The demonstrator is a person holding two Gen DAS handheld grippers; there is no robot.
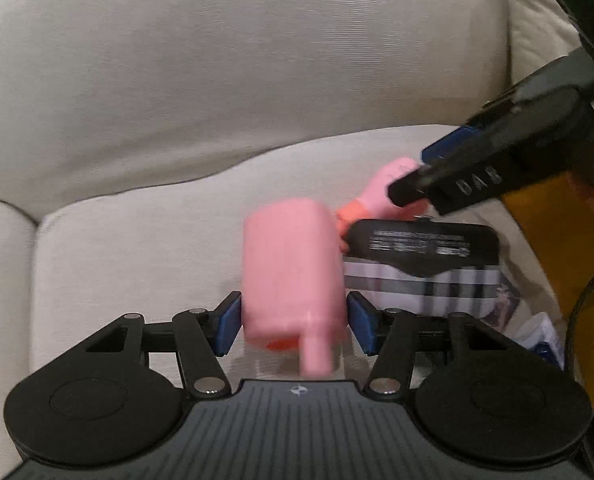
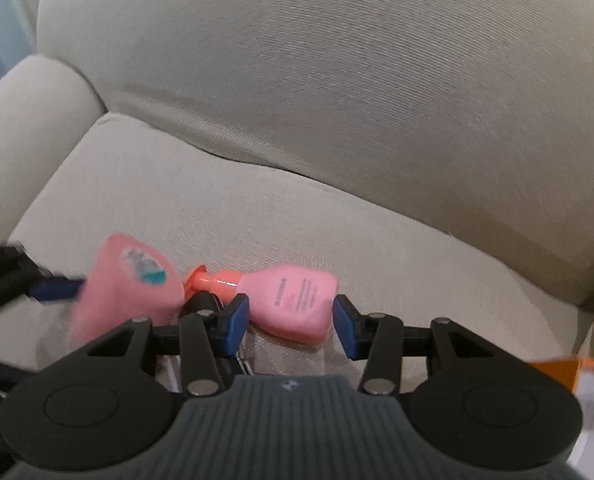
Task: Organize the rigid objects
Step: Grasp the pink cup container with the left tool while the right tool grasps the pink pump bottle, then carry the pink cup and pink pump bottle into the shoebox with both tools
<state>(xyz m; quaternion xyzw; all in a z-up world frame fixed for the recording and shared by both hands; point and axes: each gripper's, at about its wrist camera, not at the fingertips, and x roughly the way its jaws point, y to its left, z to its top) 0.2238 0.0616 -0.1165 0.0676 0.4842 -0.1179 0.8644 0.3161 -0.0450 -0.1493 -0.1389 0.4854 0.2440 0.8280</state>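
While both clamp — left gripper (image 1: 293,322) around pink jar (image 1: 293,268), right gripper (image 2: 292,326) around pink bottle (image 2: 293,300).

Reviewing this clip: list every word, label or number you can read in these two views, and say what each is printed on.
Nothing reads with certainty.
Right tool: pale raised letters on its side, not clear enough to quote.
Black box: white print, too small.
Pink pump bottle: dark print, blurred.
Large pink bottle: picture label, blurred.
Left tool: no text.

Beige sofa seat cushion (image 1: 137,248), back cushion (image 2: 337,80), padded armrest (image 2: 25,120)
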